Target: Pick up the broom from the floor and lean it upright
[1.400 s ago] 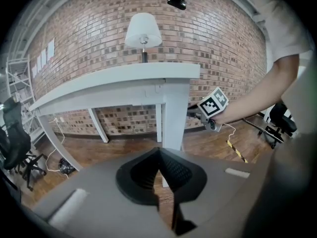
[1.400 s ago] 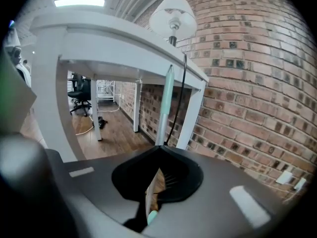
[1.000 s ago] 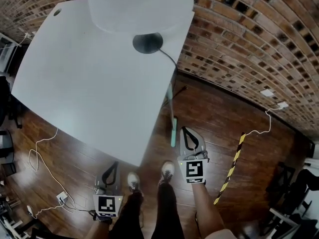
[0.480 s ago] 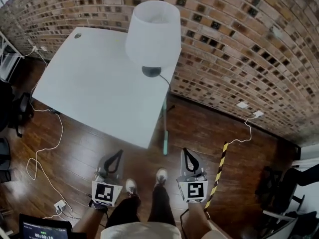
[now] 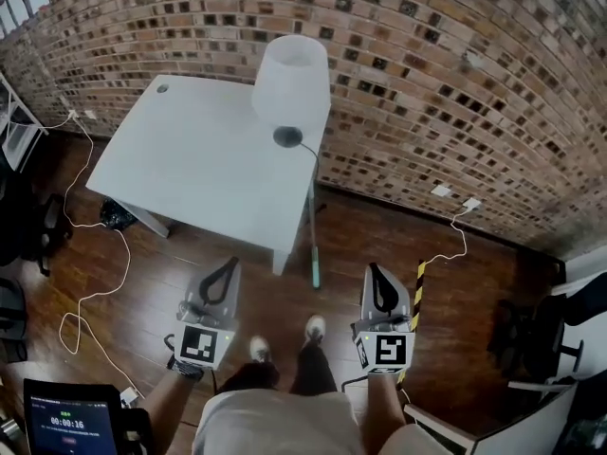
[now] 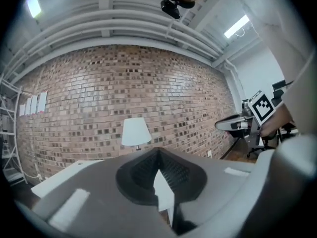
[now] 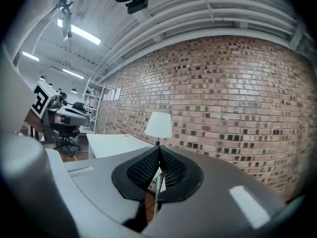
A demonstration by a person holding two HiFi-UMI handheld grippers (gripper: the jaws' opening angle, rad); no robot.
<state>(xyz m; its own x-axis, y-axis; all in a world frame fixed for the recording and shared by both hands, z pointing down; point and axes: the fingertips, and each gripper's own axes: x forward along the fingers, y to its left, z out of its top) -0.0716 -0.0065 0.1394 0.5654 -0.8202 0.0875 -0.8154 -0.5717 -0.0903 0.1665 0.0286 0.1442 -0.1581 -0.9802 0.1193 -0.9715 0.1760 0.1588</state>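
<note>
Left gripper (image 6: 158, 152) jaws closed tip to tip, nothing between them. Ahead: white lamp (image 6: 135, 132) on white table (image 6: 64, 172) against brick wall (image 6: 124, 83). Right gripper (image 6: 221, 125) at the right edge, level.

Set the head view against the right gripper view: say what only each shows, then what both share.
Only the head view: the person's shoes, a yellow-and-black striped strip, a timer screen. Only the right gripper view: ceiling beams and strip lights. Both: the white table, the lamp, the brick wall, the left gripper and the right gripper, each shut and empty. The broom leaning at the table's corner is plain in the head view; a thin pole past the right gripper may be it.
</note>
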